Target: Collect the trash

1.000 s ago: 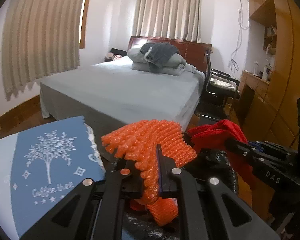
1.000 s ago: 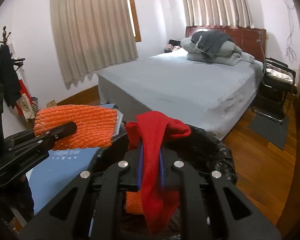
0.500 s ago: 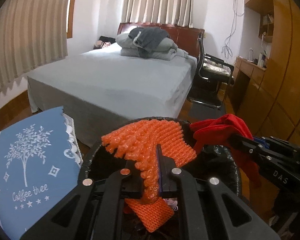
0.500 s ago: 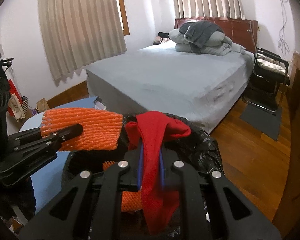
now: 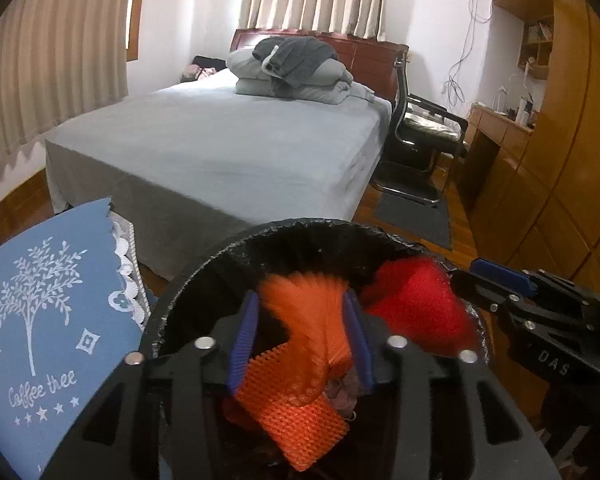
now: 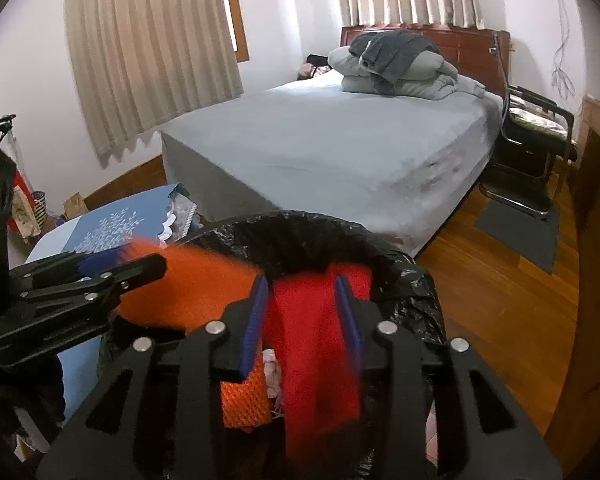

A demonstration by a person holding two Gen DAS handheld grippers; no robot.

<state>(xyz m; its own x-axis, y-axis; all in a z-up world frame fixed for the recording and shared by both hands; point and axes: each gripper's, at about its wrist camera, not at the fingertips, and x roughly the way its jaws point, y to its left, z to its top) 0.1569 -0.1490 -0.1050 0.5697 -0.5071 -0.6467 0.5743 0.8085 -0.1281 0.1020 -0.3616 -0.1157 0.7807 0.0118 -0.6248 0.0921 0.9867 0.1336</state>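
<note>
A bin lined with a black bag (image 5: 300, 229) (image 6: 300, 220) stands right below both grippers. My left gripper (image 5: 301, 342) has its jaws opening, and a blurred orange foam net (image 5: 308, 320) is slipping down between the blue pads, loose of them. Another orange net (image 5: 296, 420) lies inside the bin. My right gripper (image 6: 302, 320) is opening too, with a blurred red cloth (image 6: 316, 344) dropping between its pads. Each gripper shows in the other view: the right gripper (image 5: 484, 280), the left gripper (image 6: 128, 260).
A blue "Coffee tree" cloth (image 5: 40, 320) covers a low table left of the bin. A grey bed (image 5: 220, 140) with folded bedding stands behind. A black chair (image 5: 424, 132), a dark floor mat (image 5: 412, 216) and wooden cabinets (image 5: 560, 160) are on the right.
Both grippers sank over the bin and their jaws parted. The orange net and the red cloth, gripped tight before, now blur downward into the bag.
</note>
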